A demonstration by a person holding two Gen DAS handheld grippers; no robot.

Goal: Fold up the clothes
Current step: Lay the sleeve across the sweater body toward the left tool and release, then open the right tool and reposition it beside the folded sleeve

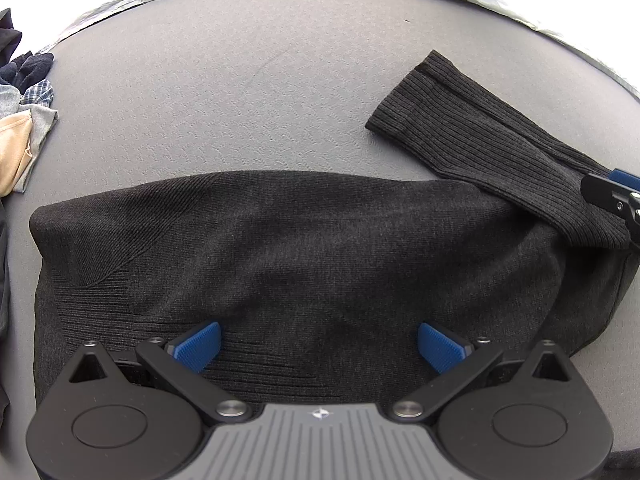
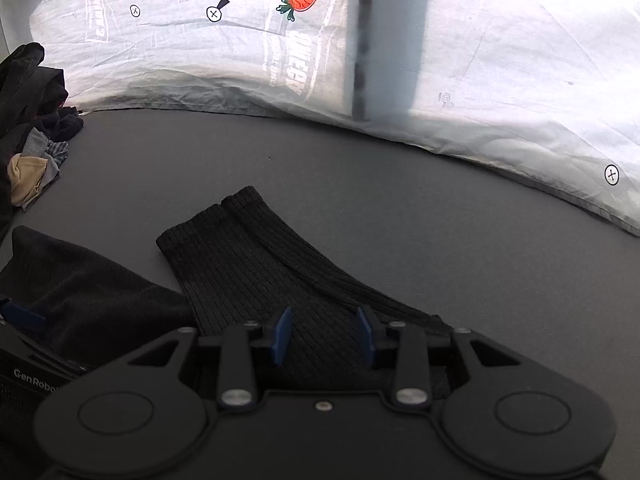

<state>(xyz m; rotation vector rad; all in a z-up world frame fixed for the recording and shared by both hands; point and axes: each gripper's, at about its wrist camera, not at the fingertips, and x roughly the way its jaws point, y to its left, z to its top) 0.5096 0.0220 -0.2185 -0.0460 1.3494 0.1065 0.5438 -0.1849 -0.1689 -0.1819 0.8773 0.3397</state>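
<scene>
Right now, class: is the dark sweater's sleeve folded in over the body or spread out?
Spread out. The ribbed sleeve stretches away from the sweater body across the grey table, cuff lying flat.

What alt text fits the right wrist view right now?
The open right gripper hovers over the ribbed sleeve of a dark sweater on a grey table. A clothes pile sits far left.

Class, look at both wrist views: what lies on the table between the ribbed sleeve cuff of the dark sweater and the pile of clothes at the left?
Nothing: between the sleeve cuff and the clothes pile only bare grey table shows, in both wrist views.
</scene>
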